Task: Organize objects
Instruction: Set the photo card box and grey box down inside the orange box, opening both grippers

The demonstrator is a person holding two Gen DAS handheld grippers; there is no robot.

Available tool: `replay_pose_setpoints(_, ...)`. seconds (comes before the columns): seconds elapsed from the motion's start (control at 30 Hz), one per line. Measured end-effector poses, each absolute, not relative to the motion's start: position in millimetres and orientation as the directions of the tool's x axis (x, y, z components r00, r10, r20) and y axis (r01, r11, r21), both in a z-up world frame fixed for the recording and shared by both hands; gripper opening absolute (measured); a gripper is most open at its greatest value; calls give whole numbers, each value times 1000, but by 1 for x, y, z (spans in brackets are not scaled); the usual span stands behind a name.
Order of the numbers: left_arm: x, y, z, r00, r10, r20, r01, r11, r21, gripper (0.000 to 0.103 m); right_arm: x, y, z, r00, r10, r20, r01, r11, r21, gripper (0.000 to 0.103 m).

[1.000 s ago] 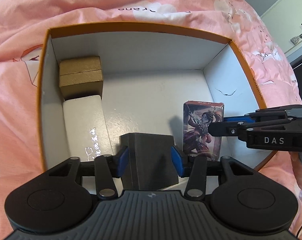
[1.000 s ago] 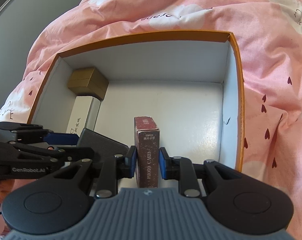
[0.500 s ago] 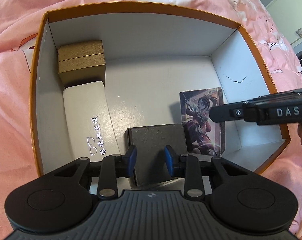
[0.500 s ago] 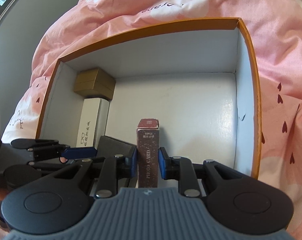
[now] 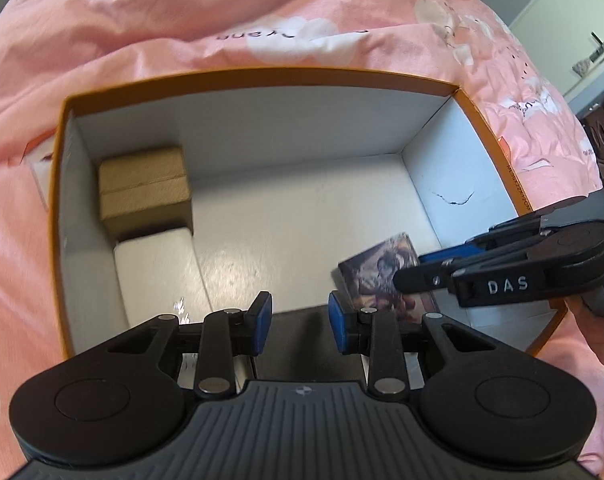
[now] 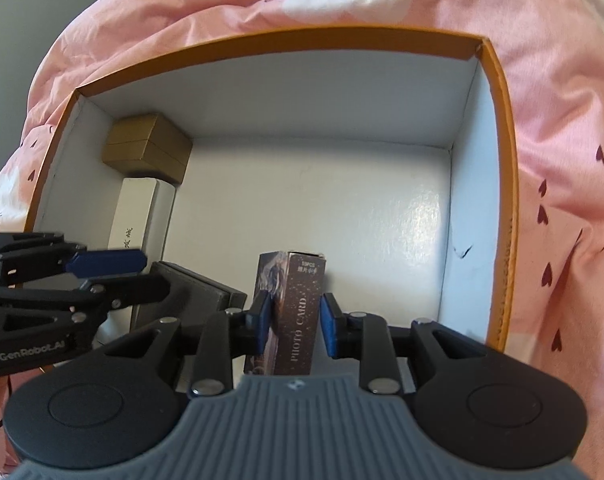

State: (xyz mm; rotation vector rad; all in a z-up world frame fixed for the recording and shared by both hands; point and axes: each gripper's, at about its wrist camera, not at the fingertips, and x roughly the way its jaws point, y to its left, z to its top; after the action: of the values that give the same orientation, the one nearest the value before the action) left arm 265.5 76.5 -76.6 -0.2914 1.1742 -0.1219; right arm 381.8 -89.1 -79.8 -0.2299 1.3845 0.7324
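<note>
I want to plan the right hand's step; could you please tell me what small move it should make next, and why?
Probably finish opening the right tongs and lift them straight up. The photo card box stands upright inside the orange box, beside the dark grey box, and the jaws are already opening around it with a gap showing on one side. The left tongs hold nothing.

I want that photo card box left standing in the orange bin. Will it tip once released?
Possibly. The photo card box stands tall on a narrow end, so a nudge could topple it. It looks like stiff, light cardboard. The right gripper is opening around it; nothing beside it offers support.
</note>
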Motion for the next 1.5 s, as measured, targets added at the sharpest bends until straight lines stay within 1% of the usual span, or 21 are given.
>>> replay_pose_setpoints(0.07,273,73,-79,383,-254,-888,-46,955,-293,35,382,-88,-82,-4,329,-944,-589,762,268,29)
replay_pose_setpoints(0.17,276,70,-81,389,-236,-891,-31,963,-268,35,382,-86,-88,-30,319,-947,-582,765,276,33)
replay_pose_setpoints(0.23,276,71,-82,385,-235,-893,-19,965,-262,35,379,-82,-96,-54,299,-953,-584,765,273,42)
replay_pose_setpoints(0.3,278,71,-85,378,-238,-895,-16,964,-264,35,375,-80,-102,-65,294,-954,-584,764,275,45)
replay_pose_setpoints(0.43,280,72,-91,371,-228,-900,-15,968,-251,35,374,-81,-106,-111,327,-938,-547,768,332,45)
replay_pose_setpoints(0.5,280,71,-92,363,-222,-905,-8,970,-242,33,373,-81,-110,-131,344,-930,-529,769,359,45)
replay_pose_setpoints(0.77,276,68,-97,321,-219,-921,3,973,-231,30,372,-80,-109,-132,328,-935,-541,767,345,47)
replay_pose_setpoints(0.8,276,68,-98,317,-224,-921,3,972,-236,29,371,-80,-109,-129,319,-939,-545,768,336,46)
replay_pose_setpoints(1.0,273,73,-101,295,-261,-919,-14,961,-277,29,367,-83,-107,-117,293,-949,-576,758,306,46)
replay_pose_setpoints(1.03,273,73,-101,293,-264,-919,-18,960,-281,29,366,-84,-108,-122,296,-947,-577,755,311,40)
replay_pose_setpoints(1.13,270,74,-101,283,-261,-923,-19,961,-277,29,363,-85,-108,-143,308,-941,-590,737,331,35)
replay_pose_setpoints(1.23,269,72,-101,284,-254,-924,-14,963,-269,29,357,-80,-107,-143,291,-946,-638,704,313,33)
replay_pose_setpoints(1.37,271,76,-103,279,-272,-921,-34,956,-292,29,356,-80,-106,-142,284,-948,-664,683,304,33)
replay_pose_setpoints(1.5,273,72,-103,285,-267,-920,-37,957,-289,29,351,-82,-105,-128,298,-946,-693,656,300,33)
